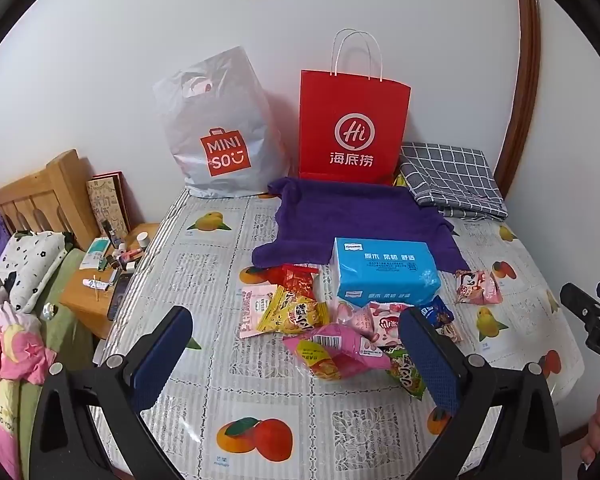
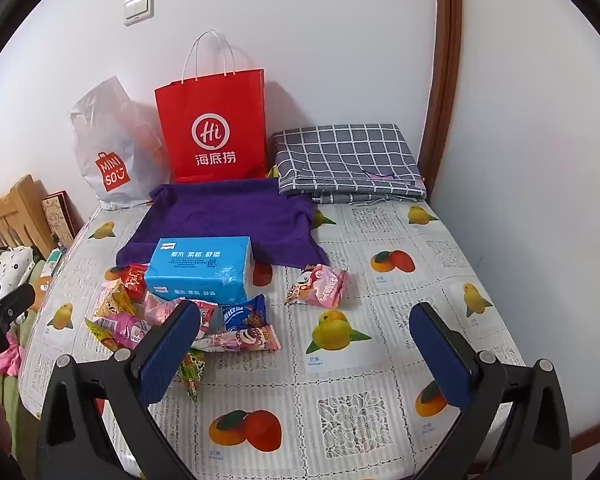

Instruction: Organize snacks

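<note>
Snack packets [image 1: 332, 328] lie heaped on your fruit-print tablecloth [image 2: 380, 360], just in front of the blue tissue pack [image 1: 384, 272]; one pink packet [image 2: 324, 286] sits apart to its right. Your left gripper [image 1: 296, 344] and right gripper [image 2: 306, 344] both hover with fingers wide apart, holding nothing. What's in the red bag [image 1: 352, 128] is hard to tell.

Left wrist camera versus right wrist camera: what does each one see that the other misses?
Only the left wrist view shows the low wooden bedside stand cluttered with small bottles and tubes, beside the table. Only the right wrist view shows the whole folded grey checked cloth and the table's right side. Both show the red paper bag, grey plastic Miniso bag, purple towel, blue tissue pack and the snack packets.
</note>
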`<state>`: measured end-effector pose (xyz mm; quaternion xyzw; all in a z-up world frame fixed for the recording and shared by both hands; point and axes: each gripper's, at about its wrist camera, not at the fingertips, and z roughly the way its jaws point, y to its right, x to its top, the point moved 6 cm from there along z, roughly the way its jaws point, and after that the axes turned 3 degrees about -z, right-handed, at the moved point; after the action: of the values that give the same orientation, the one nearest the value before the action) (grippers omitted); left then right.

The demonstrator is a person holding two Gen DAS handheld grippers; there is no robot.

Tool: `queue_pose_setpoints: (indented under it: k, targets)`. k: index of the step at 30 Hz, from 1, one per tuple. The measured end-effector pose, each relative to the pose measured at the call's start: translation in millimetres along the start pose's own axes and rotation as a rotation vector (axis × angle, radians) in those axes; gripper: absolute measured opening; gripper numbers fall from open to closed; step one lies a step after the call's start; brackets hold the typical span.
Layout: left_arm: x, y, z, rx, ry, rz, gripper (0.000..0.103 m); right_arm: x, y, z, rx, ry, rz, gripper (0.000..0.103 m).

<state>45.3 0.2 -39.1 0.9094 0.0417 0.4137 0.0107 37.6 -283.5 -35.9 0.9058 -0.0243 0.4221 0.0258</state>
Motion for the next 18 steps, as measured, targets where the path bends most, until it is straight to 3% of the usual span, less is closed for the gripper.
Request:
queue_pose_setpoints:
  k: [18]
  targets:
    - [-0.1, -1.6, -1.3, -0.015, 0.011, 0.007, 0.103, 0.2, -0.7, -2.6, -0.003, -0.002, -0.005, 0.102]
